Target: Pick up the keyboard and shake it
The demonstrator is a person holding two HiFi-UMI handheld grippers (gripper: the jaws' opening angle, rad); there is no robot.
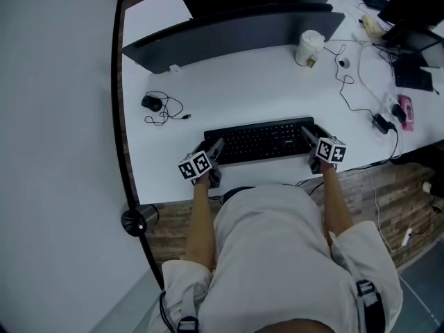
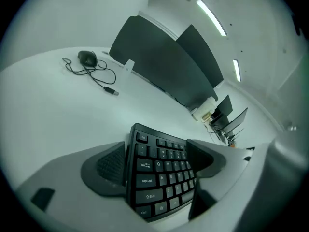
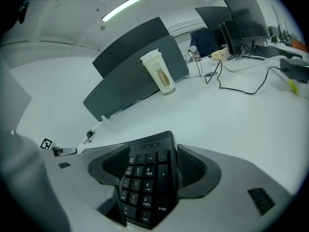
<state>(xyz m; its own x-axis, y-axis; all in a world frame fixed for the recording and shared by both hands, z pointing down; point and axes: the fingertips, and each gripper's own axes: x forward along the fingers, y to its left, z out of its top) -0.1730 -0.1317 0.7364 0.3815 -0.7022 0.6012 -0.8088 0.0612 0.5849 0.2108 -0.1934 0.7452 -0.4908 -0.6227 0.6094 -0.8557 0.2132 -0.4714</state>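
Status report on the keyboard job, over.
Left claw open, right claw open. Each sits astride one end of the keyboard, no grip. Keyboard down on the desk. Mouse and cup well away.

I am holding my left gripper point(image 1: 212, 151) and my right gripper point(image 1: 310, 139) out in front of me, level with each other, both pointing forward and slanting down. Each is standing with its jaws spread wide, not clamping. My left forearm point(image 1: 201, 220) and right forearm point(image 1: 337, 207) are reaching forward, roughly parallel.
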